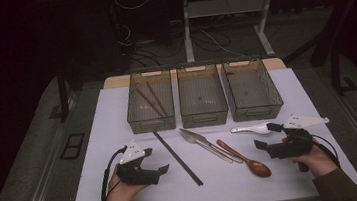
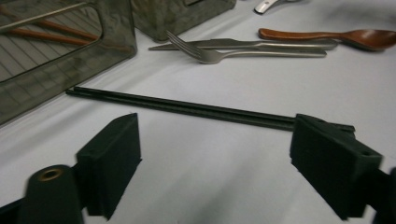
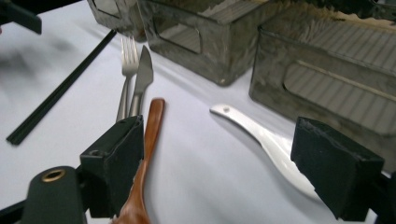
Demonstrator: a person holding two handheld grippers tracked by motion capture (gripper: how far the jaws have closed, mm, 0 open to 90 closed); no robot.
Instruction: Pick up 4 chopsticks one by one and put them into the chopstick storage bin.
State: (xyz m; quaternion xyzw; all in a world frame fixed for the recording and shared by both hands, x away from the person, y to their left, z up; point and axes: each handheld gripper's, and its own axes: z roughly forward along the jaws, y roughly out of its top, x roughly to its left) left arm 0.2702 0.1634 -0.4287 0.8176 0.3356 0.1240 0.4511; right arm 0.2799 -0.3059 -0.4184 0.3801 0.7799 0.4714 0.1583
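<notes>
Seen from above, a person's two hands rest at the near edge of a white table [image 1: 126,196], each holding a pair of tongs. The left tongs [image 1: 160,157], at about 7 o'clock, stand released with nothing between the jaws; their own view shows the black chopsticks [image 2: 187,108] lying just beyond the tips, untouched. The right tongs [image 1: 265,135], at about 4 o'clock, are also released, their jaws straddling open table between the wooden spoon [image 3: 147,154] and the white spoon [image 3: 266,140]; neither is gripped. Toward the middle of the table lie the loose pieces: the black chopsticks at 6 o'clock, a fork [image 1: 198,141] and knife [image 1: 216,146] side by side, the wooden spoon, and the white spoon at 3 o'clock. Farther back, at 12 o'clock, three clear bins stand in a row. The left bin [image 1: 151,118] already holds a pair of brown chopsticks [image 1: 150,101]; the middle bin [image 1: 204,113] and right bin [image 1: 255,107] look empty. Judging by this, the sorting has barely begun, with five kinds of utensil left on the table. The high view gives the whole layout and the bin contents; the gripper views add how close each jaw sits to its nearest utensil.
</notes>
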